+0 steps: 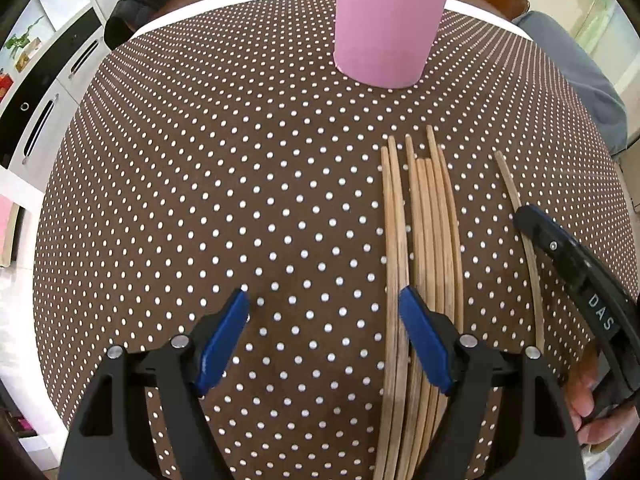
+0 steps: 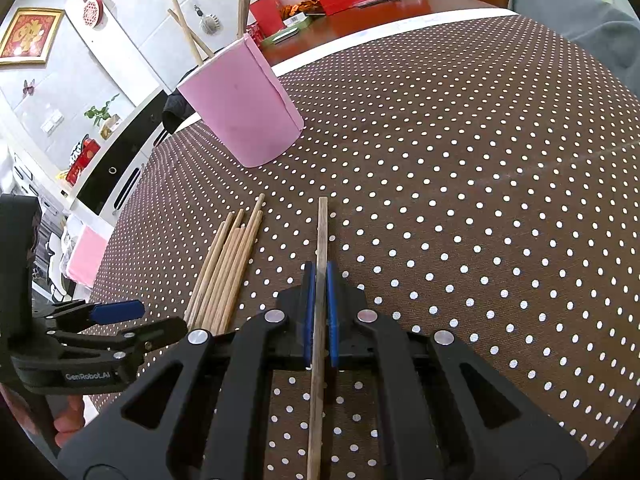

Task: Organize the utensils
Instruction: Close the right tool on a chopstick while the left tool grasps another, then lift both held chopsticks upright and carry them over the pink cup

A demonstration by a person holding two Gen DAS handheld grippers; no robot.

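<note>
The right gripper (image 2: 320,312) is clenched on a single thin, pale wooden chopstick (image 2: 322,232), its blue pads pressing the stick from both sides a little past mid-length, so that the far end juts forward over the brown white-dotted tablecloth (image 2: 480,200). Whether the stick is raised off the cloth or lying on it cannot be told. The left gripper (image 1: 324,332) is released, its blue-padded fingers spread wide; its right finger sits over the near ends of the loose bundle of wooden chopsticks (image 1: 424,220) lying side by side on the cloth. The tall pink cylindrical holder (image 2: 244,108) stands upright farther back, well apart from the bundle, with several chopsticks (image 2: 188,32) already leaning inside it.

Each chopstick is judged to be very light, stiff and smooth, so it is likely to pivot or slide between flat pads if held near one end. A hold near the middle, square across the stick, looks steadiest. The paper-like holder appears light too and may tip if a stick strikes its rim hard.
</note>
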